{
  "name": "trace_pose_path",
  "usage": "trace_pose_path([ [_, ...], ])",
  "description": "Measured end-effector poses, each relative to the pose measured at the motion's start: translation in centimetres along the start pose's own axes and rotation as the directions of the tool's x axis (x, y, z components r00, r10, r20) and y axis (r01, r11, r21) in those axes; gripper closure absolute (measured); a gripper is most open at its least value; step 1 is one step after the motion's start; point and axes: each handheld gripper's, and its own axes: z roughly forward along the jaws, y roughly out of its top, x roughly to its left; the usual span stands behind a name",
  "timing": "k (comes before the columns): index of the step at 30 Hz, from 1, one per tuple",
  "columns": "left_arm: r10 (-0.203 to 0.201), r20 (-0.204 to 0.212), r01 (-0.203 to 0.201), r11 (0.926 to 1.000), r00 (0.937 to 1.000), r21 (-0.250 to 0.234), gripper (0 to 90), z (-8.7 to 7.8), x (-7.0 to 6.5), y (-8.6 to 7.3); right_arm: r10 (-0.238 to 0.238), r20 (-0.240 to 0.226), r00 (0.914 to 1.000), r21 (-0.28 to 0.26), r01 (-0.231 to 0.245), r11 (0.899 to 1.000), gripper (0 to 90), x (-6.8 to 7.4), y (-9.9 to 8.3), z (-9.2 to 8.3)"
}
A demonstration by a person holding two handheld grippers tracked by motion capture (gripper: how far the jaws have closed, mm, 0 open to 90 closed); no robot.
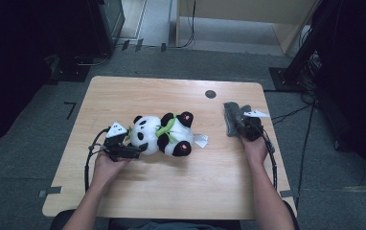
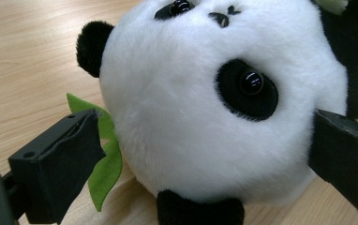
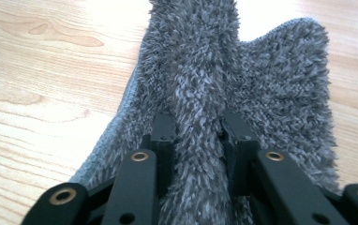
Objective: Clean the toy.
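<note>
While the left gripper (image 1: 123,143) stands at the left side of the table (image 1: 171,191), its jaws are wide open on both sides of the panda's (image 1: 164,134) white head, and the pads do not press into the plush, so it holds nothing. In the left gripper view the panda (image 2: 205,117) lies on its side on the wood, with a green leaf (image 2: 103,159) just beside the left jaw. The toy rests near the middle of the table, a little to the left, with a small white tag (image 1: 200,140) at its right. Further right, the right gripper (image 1: 245,125) is closed on a raised fold of the grey cloth (image 1: 232,117); the right gripper view shows the fluffy cloth (image 3: 200,117) pinched between the two jaws while the rest of it lies flat on the table. I judge that the pinch takes only a thin ridge, so the cloth could slip out if the hand lifts quickly. On the left, the round soft head could squeeze out of closing jaws, or they could catch only the leaf, because the panda is free to roll.
</note>
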Motion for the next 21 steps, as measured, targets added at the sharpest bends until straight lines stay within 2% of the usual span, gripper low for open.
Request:
trace_pose_path([
  [2,-0.03,0.019,0.03,0.9995,0.9994,0.014,0.0,0.1,0.1,0.0,0.002,-0.002,1.0,0.014,-0.002,1.0,73.0,0.0,0.2,-0.1],
  [3,-0.03,0.019,0.03,0.9995,0.9994,0.014,0.0,0.1,0.1,0.0,-0.002,-0.001,1.0,0.02,0.002,1.0,73.3,0.0,0.3,-0.2],
  [4,-0.064,0.031,0.063,0.9976,0.9975,0.027,0.0,0.1,0.3,0.0,-0.006,-0.001,1.0,0.026,0.006,1.0,73.5,0.0,0.4,-0.3],
  [5,-0.075,0.033,0.074,0.9969,0.9967,0.027,0.0,0.0,0.2,0.1,-0.007,-0.003,1.0,0.03,0.007,1.0,73.4,0.1,0.5,-0.4],
  [9,-0.056,0.02,0.056,0.9983,0.9982,0.013,0.0,-0.3,-0.2,0.4,0.0,-0.017,0.9999,0.027,0.001,1.0,73.6,0.0,0.7,-0.6],
  [10,-0.047,0.02,0.047,0.9989,0.9987,-0.001,0.0,-0.5,-0.4,0.6,0.009,-0.045,0.999,0.028,-0.007,1.0,73.5,0.0,0.8,-0.8],
  [11,-0.039,0.023,0.04,0.9992,0.9989,-0.011,0.0,-0.5,-0.6,0.7,0.009,-0.045,0.999,0.028,-0.007,1.0,73.5,0.0,0.8,-0.8],
  [12,-0.028,0.025,0.028,0.9993,0.9993,-0.023,0.0,-0.6,-0.8,0.8,0.007,-0.064,0.9979,0.023,-0.005,1.0,73.6,0.1,0.9,-1.1],
  [14,-0.019,0.014,0.019,0.9996,0.9997,-0.021,0.0,-0.3,-1.0,1.0,0.004,-0.07,0.9975,0.021,-0.003,1.0,73.6,0.2,1.0,-1.1],
  [15,-0.015,0.009,0.015,0.9999,0.9999,0.001,0.0,0.3,-0.8,1.1,0.003,-0.082,0.9966,0.019,-0.001,1.0,73.5,0.4,1.1,-1.3],
  [17,-0.017,0.016,0.017,0.9999,0.9997,0.002,0.0,0.4,-0.8,1.1,0.002,-0.088,0.9961,0.017,-0.001,1.0,73.5,0.5,1.2,-1.4],
  [19,-0.022,0.045,0.022,0.9997,0.9987,-0.01,0.0,0.6,-0.3,1.0,-0.005,-0.116,0.9932,0.009,0.006,1.0,73.2,0.9,1.4,-1.6],
  [20,-0.022,0.045,0.022,0.9997,0.9987,-0.01,0.0,0.6,-0.3,1.0,-0.004,-0.136,0.9906,0.009,0.005,1.0,73.2,1.0,1.4,-1.7],
  [21,-0.013,0.048,0.014,0.9998,0.9988,-0.012,0.0,0.7,-0.2,0.9,-0.004,-0.136,0.9906,0.009,0.005,1.0,73.2,1.0,1.4,-1.7],
])
